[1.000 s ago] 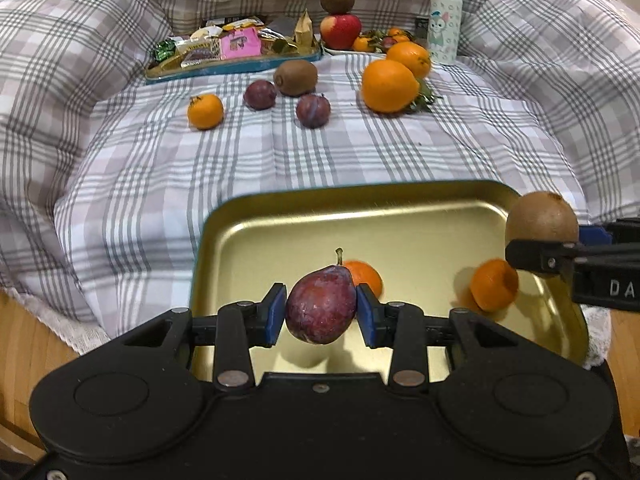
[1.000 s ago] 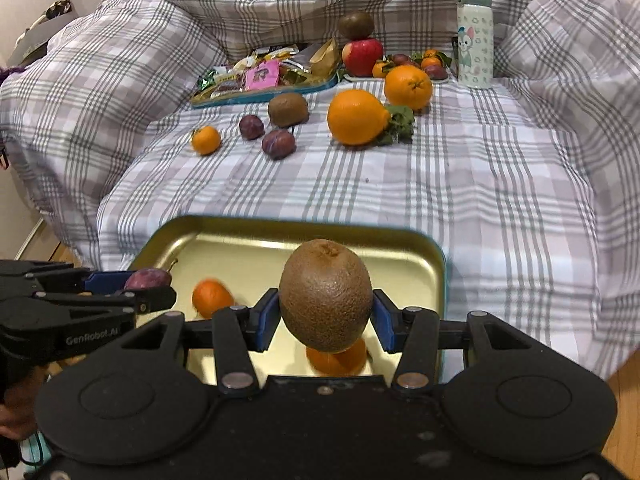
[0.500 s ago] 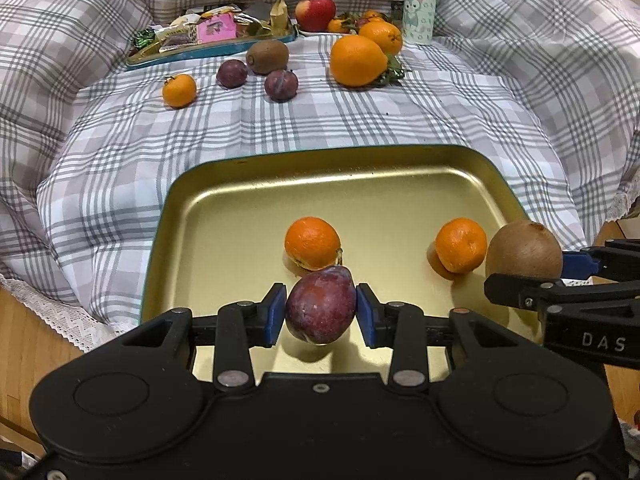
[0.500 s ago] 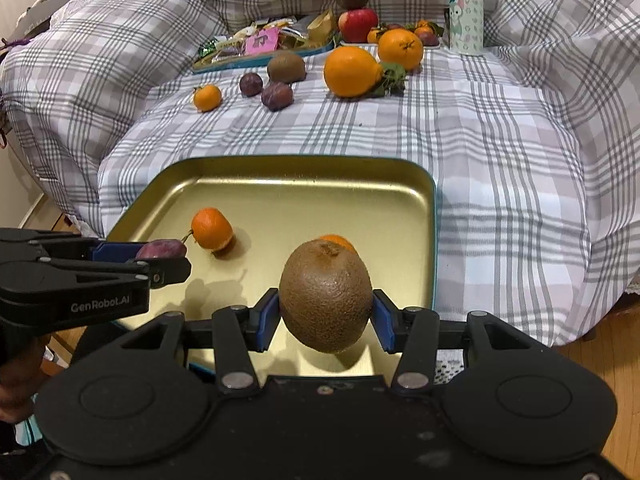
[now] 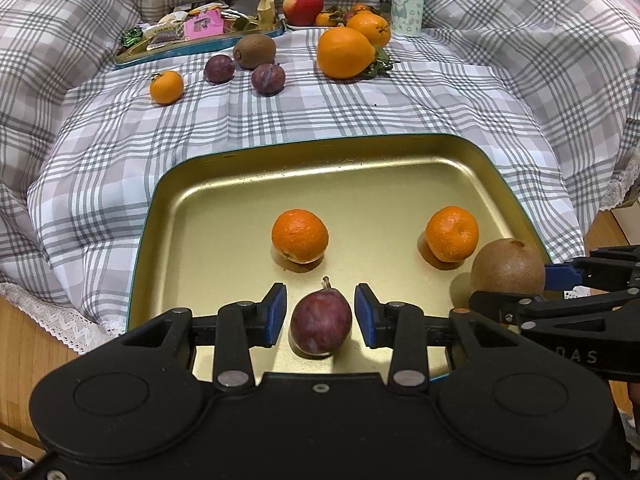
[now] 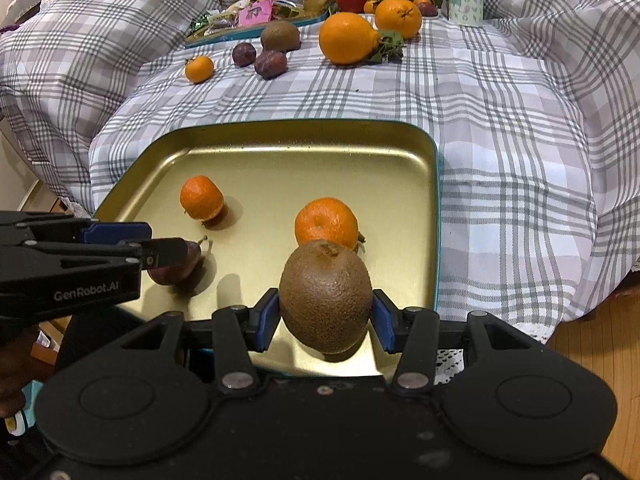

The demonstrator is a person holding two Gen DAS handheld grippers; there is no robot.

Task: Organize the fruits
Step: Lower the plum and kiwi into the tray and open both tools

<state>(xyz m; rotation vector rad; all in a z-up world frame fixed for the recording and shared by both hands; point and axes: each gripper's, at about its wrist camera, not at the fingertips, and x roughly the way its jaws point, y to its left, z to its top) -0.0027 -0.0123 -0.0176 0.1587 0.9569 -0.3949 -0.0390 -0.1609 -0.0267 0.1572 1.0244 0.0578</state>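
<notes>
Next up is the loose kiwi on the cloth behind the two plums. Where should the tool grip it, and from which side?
Grip the loose kiwi across its narrow middle, coming down from above. It lies on its side with its long axis across the view, so the waist gives the shortest span. The nearest plum crowds its near side, so the near pad probably has little room.

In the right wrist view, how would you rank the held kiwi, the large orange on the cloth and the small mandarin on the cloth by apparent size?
1. Held kiwi, largest, though nearest the camera.
2. Large orange.
3. Small mandarin, smallest.
</notes>
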